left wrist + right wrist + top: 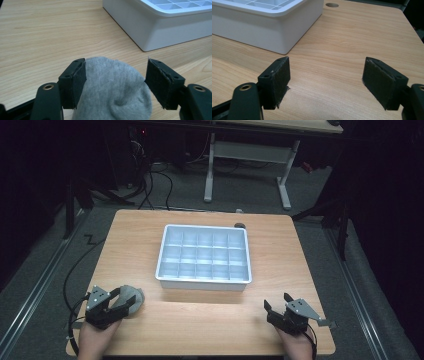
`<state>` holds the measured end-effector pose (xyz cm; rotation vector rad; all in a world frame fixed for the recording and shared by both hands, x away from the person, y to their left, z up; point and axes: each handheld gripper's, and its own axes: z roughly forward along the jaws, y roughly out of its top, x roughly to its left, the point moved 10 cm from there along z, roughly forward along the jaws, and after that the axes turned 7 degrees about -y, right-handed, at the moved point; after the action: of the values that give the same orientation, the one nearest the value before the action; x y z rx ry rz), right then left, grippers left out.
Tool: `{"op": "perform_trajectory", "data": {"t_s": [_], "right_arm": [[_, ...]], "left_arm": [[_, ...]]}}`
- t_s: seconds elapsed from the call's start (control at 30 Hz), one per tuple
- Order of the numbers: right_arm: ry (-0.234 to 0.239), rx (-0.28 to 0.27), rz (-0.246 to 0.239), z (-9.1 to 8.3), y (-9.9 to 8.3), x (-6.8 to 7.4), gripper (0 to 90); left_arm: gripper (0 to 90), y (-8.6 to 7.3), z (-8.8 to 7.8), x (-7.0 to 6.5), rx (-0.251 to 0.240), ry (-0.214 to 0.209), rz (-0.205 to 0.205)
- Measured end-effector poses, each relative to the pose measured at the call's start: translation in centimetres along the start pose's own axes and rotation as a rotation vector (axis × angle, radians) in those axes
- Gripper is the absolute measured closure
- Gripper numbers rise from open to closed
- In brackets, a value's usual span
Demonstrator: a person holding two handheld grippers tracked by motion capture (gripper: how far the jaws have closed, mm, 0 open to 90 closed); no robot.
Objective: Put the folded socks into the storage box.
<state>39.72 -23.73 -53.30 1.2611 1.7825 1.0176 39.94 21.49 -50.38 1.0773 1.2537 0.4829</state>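
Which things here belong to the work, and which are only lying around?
Likely part of the work:
- grey sock, between the open jaws of the left gripper
- white compartment tray, compartments look empty
- right gripper, open over bare table

Just around:
- second table behind
- cables on the floor

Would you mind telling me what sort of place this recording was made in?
Probably a lab or workshop set up for recording: a wooden table on grey carpet, cables trailing across the floor, and a white-legged desk behind in a dark room.
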Motion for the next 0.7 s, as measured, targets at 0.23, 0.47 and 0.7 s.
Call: {"op": "perform_trajectory", "data": {"t_s": [0.23, 0.47, 0.7], "right_arm": [[0.001, 0.018, 0.009, -0.03, -0.5, -0.05, 21.5], [-0.004, 0.021, 0.002, -0.09, -0.55, -0.01, 21.5], [0.004, 0.021, -0.017, 0.15, -0.35, 0.41, 21.6]], "left_arm": [[33.3, -0.45, 0.42, -0.46, 0.024, -0.014, 0.025], [33.6, -0.25, 0.34, -0.17, 0.036, 0.004, 0.025], [34.4, 0.18, -0.29, 0.29, 0.036, 0.03, 0.029]]}}
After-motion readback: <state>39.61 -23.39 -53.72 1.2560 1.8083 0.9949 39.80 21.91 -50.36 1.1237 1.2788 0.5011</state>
